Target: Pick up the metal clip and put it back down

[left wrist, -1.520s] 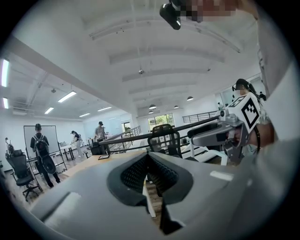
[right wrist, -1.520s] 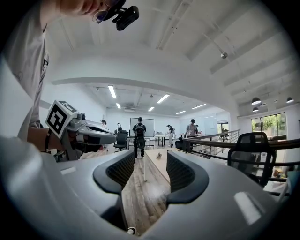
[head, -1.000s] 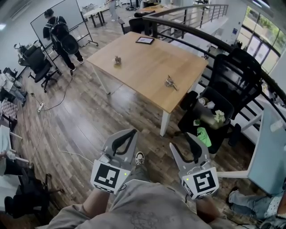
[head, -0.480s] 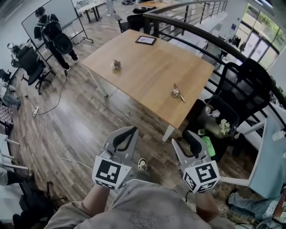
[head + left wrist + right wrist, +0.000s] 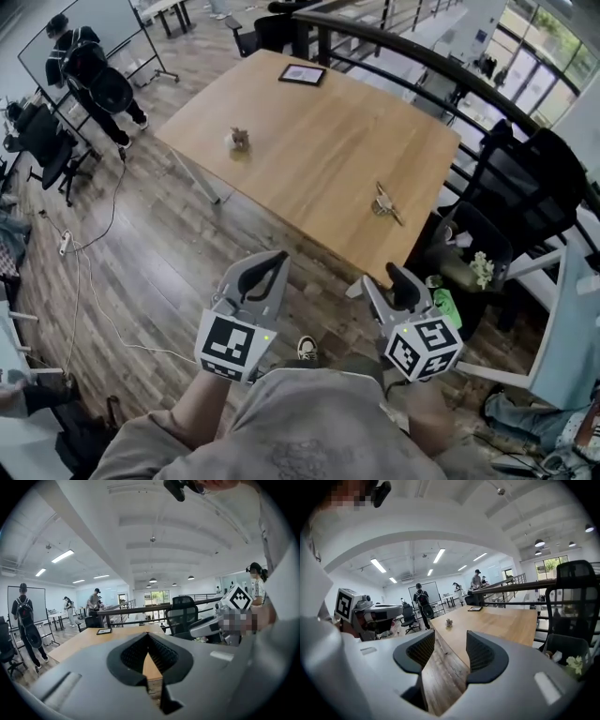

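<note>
On the light wooden table (image 5: 309,141), the silvery metal clip (image 5: 384,202) is lying by its near right edge, with a black tablet (image 5: 302,74) at the far edge. Short of the table, the left gripper (image 5: 275,257) is hovering pinched together and empty, while the right gripper (image 5: 382,277) is gaping, empty.

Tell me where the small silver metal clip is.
In the head view, the silver metal clip lies on the wooden table, near its right edge.

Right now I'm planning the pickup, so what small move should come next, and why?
Probably bring the right claw forward toward the metal clip: its jaws stand open and empty, and the clip lies untouched on the table, ahead of it.
</note>
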{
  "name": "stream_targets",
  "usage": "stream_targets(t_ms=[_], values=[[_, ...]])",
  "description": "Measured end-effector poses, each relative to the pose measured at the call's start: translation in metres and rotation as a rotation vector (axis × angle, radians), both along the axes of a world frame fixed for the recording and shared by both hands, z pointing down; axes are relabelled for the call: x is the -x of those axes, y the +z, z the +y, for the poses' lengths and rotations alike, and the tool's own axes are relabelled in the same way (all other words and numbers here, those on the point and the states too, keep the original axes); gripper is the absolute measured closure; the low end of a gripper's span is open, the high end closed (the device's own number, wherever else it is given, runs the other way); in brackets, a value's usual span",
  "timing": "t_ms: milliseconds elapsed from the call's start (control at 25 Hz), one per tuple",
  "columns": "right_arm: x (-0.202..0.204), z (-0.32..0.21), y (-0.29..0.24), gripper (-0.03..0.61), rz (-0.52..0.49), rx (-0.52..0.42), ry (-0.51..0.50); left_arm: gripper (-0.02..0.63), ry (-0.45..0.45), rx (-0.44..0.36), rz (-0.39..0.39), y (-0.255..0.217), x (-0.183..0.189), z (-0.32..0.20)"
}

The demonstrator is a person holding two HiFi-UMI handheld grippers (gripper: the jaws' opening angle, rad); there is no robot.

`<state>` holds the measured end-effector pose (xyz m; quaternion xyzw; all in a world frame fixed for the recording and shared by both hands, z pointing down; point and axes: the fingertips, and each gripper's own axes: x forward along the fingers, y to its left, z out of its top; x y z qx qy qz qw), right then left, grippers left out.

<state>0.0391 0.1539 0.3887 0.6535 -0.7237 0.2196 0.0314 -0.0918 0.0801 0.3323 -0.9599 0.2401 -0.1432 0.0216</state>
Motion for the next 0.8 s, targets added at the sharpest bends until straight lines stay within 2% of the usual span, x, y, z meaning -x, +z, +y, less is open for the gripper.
stream_targets(t_ms=[80, 320, 560, 800], values=[[-0.002, -0.015, 0.011, 0.383, -0.070, 0.017, 0.028, 0.614, 0.015, 0.000, -0.009, 0.005, -0.002, -0.017], [-0.029, -0.048, 0.046, 0.383, -0.385, 0.042, 0.145, 0.614, 0.046, 0.004, -0.023, 0.021, -0.022, -0.054], [-0.057, -0.072, 0.078, 0.383, -0.524, 0.047, 0.256, 0.614, 0.075, 0.057, -0.035, 0.049, -0.051, -0.080], [-0.089, -0.096, 0.111, 0.383, -0.739, 0.046, 0.341, 0.614, 0.115, 0.096, -0.065, 0.073, -0.090, -0.106]])
